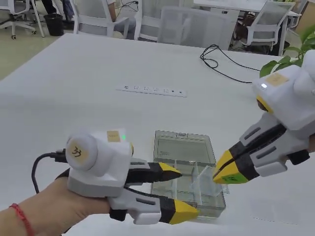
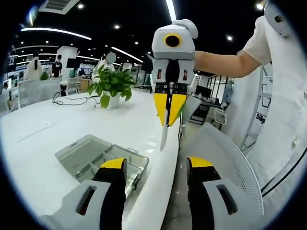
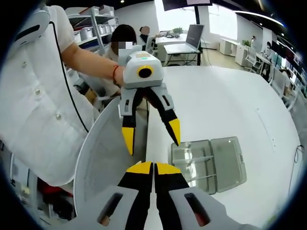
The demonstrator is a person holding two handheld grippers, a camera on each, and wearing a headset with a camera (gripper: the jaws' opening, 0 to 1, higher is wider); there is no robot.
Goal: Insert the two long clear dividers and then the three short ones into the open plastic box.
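Observation:
The open clear plastic box [image 1: 162,147] lies near the table's front edge, lid flat toward the far side, base toward me. Upright clear dividers [image 1: 196,173] stand in the base. My right gripper [image 1: 220,176] comes in from the right, shut on a clear divider [image 1: 204,183] held over the base's right part. In the left gripper view that divider [image 2: 164,135] hangs edge-on from the right gripper [image 2: 170,109], above and right of the box [image 2: 76,154]. My left gripper [image 1: 179,191] is open over the base's front left, with nothing between its fingers. The right gripper view shows the left gripper [image 3: 149,136] open beside the box [image 3: 225,158].
A white power strip [image 1: 152,90] lies mid-table beyond the box. A black cable [image 1: 221,64] loops at the far right, next to a potted plant [image 1: 288,61]. Office chairs [image 1: 184,24] line the far edge. A mesh chair [image 2: 230,158] stands just off the near edge.

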